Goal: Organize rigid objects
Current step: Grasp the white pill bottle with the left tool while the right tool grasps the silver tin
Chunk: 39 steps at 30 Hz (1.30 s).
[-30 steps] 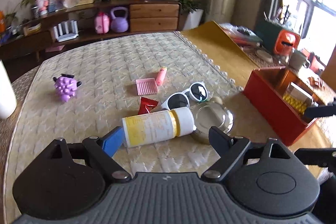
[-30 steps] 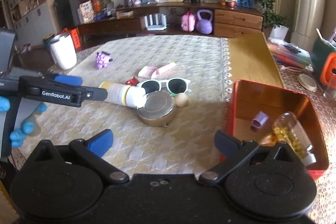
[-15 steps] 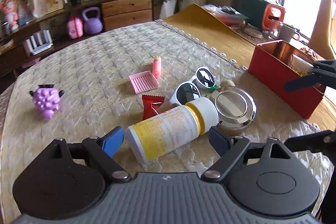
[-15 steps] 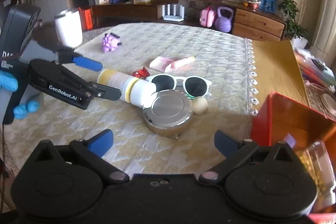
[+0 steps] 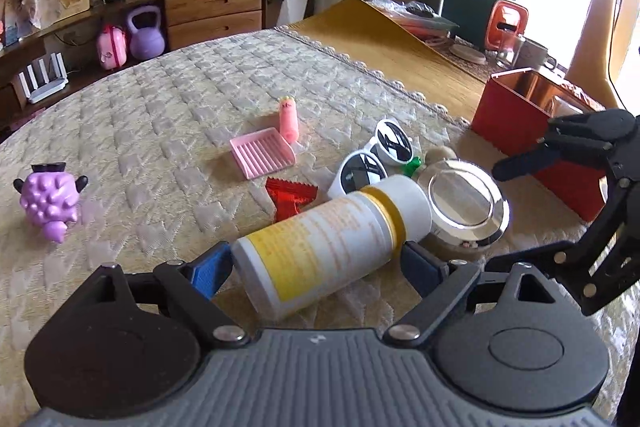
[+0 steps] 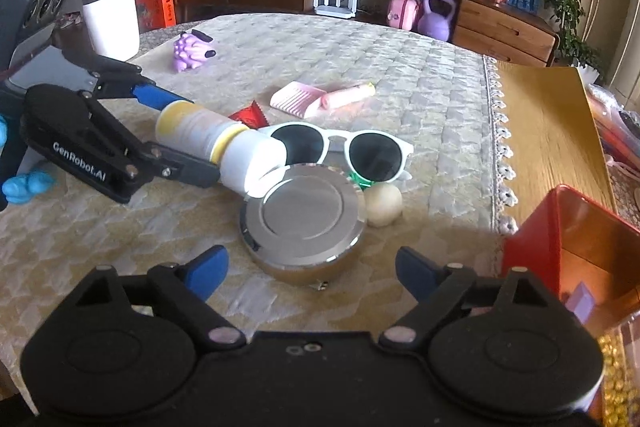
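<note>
Bottle [image 5: 332, 239] lies left of tin [image 5: 466, 205], sunglasses [image 5: 376, 159] behind.

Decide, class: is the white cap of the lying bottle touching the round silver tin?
Touching. In the right wrist view the bottle lies with its cap pressed against the rim of the silver tin; no gap shows.

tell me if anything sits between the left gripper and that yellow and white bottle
Nothing visible does. The left gripper is open with its blue fingers either side of the lying bottle. The bottle's cap end lies against the round metal tin and the white sunglasses, beyond the fingers rather than in their way.
</note>
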Each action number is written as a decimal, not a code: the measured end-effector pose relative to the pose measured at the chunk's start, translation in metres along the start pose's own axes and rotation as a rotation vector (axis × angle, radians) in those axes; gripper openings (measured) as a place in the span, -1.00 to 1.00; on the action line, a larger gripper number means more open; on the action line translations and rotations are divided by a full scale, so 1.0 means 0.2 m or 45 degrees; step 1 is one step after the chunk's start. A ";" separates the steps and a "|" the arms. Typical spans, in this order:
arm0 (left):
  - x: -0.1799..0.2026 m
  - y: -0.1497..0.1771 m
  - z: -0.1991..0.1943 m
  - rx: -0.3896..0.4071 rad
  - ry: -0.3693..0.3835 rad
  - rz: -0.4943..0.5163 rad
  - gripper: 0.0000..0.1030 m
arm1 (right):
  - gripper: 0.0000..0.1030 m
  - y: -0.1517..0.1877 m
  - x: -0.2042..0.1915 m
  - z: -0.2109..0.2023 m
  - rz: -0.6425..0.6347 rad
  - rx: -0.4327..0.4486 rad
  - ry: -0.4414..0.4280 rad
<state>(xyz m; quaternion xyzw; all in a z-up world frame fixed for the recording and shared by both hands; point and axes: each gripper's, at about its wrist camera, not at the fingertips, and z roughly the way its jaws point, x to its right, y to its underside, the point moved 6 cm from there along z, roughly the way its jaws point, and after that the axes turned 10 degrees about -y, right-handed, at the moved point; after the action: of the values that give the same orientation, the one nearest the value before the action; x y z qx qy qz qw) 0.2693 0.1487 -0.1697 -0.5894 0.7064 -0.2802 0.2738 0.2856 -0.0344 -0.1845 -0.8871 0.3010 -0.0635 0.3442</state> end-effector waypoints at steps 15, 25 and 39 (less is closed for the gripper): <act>0.01 0.03 0.04 0.045 -0.007 0.034 0.78 | 0.49 -0.05 -0.01 0.08 -0.029 0.017 0.017; 0.04 0.04 -0.03 0.080 -0.055 0.001 0.68 | 0.47 -0.03 0.00 0.06 0.021 0.041 0.022; 0.19 0.13 -0.21 0.053 -0.092 -0.100 0.67 | 0.47 0.07 -0.04 -0.16 0.077 0.101 0.087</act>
<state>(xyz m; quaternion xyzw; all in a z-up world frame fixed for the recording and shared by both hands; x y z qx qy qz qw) 0.2166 0.1178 -0.1618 -0.6207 0.6664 -0.2839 0.3000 0.2616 -0.0564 -0.1683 -0.8606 0.3363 -0.0953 0.3705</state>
